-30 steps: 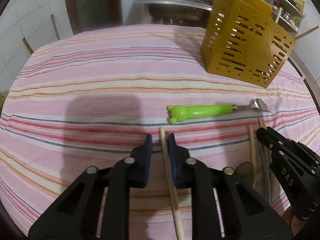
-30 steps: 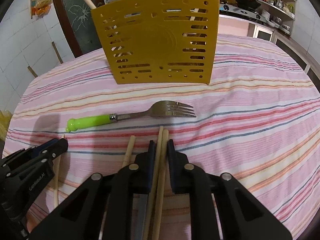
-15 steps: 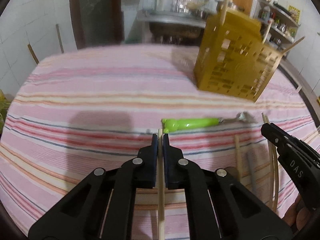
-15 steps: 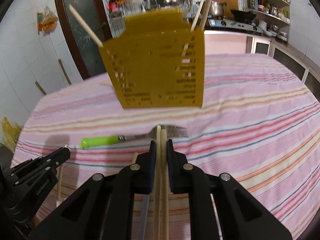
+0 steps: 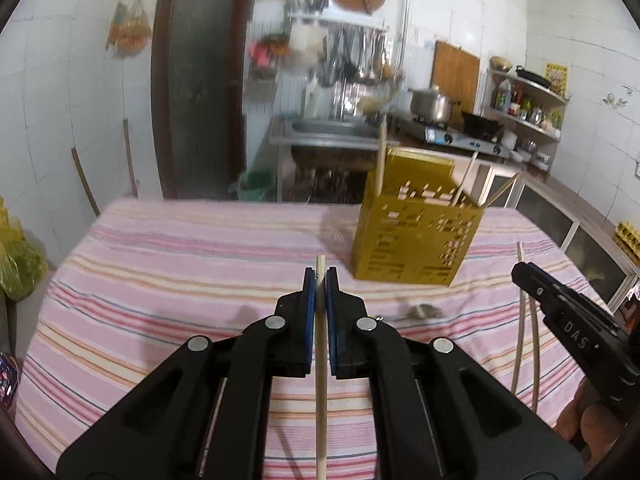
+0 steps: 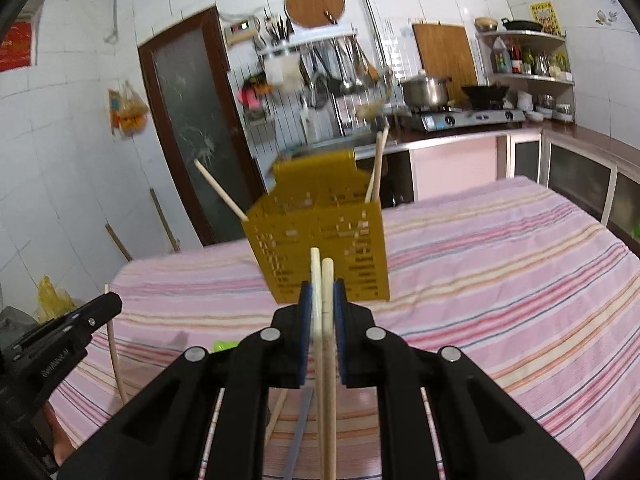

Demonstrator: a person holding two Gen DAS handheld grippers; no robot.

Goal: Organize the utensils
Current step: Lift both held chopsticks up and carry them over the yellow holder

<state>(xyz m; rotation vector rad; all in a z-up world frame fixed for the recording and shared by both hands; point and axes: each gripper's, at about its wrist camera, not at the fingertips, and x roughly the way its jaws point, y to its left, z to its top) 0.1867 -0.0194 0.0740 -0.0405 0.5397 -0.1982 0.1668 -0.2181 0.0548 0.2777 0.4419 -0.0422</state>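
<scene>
My left gripper (image 5: 319, 276) is shut on one wooden chopstick (image 5: 321, 380), held above the striped tablecloth (image 5: 180, 272). My right gripper (image 6: 323, 292) is shut on two wooden chopsticks (image 6: 325, 360) side by side, also raised off the cloth. The yellow slotted utensil holder (image 5: 416, 240) stands upright ahead of both grippers with several chopsticks (image 6: 220, 190) sticking out of it. In the left wrist view the right gripper (image 5: 520, 270) shows at the right edge; in the right wrist view the left gripper (image 6: 114, 302) shows at the left edge.
A green-handled fork (image 6: 224, 346) lies on the cloth below the grippers, its tines (image 5: 420, 312) blurred. A loose chopstick (image 6: 280, 408) and a grey utensil (image 6: 298, 420) lie near the front edge. A sink and stove counter (image 5: 440, 136) stand behind the table.
The left jaws closed on the single chopstick. Both grippers then rose off the cloth with their chopsticks and tilted up, so the holder and kitchen wall now fill the views.
</scene>
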